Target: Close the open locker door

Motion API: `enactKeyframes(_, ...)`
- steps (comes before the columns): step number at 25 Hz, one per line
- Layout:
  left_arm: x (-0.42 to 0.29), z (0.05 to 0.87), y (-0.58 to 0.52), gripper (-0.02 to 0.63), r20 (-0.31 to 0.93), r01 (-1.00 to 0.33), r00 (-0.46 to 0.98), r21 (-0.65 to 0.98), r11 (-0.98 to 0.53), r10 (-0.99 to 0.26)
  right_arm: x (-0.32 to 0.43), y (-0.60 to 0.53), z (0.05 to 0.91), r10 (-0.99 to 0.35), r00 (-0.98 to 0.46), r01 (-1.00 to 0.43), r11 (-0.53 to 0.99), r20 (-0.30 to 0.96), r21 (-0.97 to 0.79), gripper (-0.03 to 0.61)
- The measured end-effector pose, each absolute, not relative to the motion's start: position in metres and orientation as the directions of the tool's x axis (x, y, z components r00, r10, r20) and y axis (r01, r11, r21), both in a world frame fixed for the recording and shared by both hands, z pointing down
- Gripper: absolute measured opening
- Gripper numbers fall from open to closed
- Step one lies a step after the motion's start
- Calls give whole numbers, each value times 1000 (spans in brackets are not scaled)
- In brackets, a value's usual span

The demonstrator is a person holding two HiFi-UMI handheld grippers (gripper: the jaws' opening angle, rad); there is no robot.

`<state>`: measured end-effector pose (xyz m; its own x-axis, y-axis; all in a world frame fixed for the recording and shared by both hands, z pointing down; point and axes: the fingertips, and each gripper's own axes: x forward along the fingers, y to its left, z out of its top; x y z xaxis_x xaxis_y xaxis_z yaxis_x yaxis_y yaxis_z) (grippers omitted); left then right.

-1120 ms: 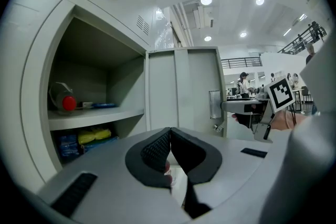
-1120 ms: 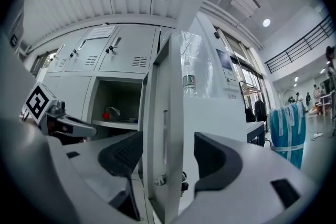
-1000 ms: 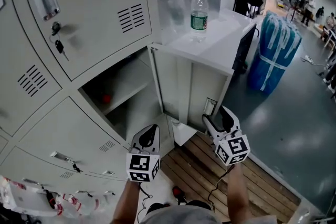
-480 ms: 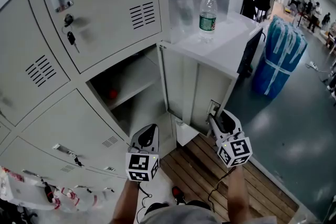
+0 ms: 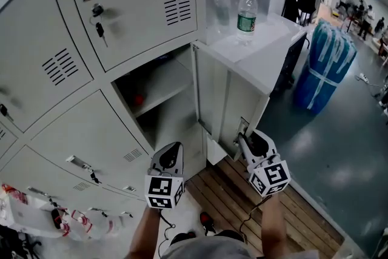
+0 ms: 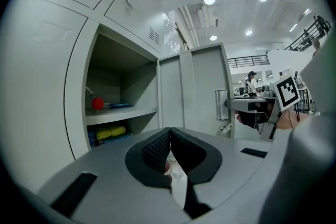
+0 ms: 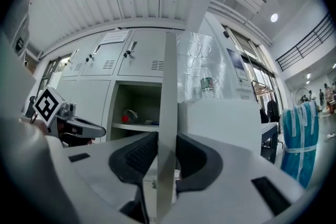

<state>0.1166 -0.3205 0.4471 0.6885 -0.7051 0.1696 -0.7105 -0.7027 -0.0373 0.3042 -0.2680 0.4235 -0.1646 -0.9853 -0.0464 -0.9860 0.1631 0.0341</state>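
Right hand-held gripper [image 5: 245, 135], jaws wide a second ago, has just been closing and now pinches the free edge of the open locker door [image 5: 233, 100] at its 12 o'clock. Left hand-held gripper [image 5: 174, 148], at its 9 o'clock, keeps its jaws together, holding nothing.

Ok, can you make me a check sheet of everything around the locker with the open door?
Surface: wooden slats underfoot, grey floor beyond.
Job's things: locker door stands open; compartment uncovered.
Clutter: red thing inside the compartment, yellow things lower down; water bottle upright on the white cabinet.
Grippers: right gripper has just been closing, with the door's edge between its pads, which look pressed on it; left gripper shut, empty.
Cables: one cable trails from the right gripper.
Surroundings: blue wrapped bundle; people far off.
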Motion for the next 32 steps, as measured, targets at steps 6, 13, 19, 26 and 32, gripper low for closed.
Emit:
enactKeyframes(6, 87, 441, -312, 23, 164, -730, 668, -46, -682, -726, 268, -263, 422, -976, -214, -977, 212, -48, 33, 123)
enactKeyframes(13, 54, 436, -305, 23, 158, -752, 644, -49, -657, -748, 227, -260, 420, -960, -277, -961, 275, -47, 38, 143)
enactKeyframes(19, 32, 432, -300, 23, 153, -767, 628, -50, -640, -763, 196, -262, 420, -942, -334, -942, 332, -26, 52, 146)
enactKeyframes(26, 2, 431, -300, 23, 153, -795, 591, -53, -604, -792, 166, -269, 420, -923, -384, -923, 383, -34, 44, 149)
enactKeyframes(32, -15, 432, -302, 22, 157, -813, 566, -54, -579, -809, 151, -275, 419, -913, -406, -913, 405, -32, 46, 152)
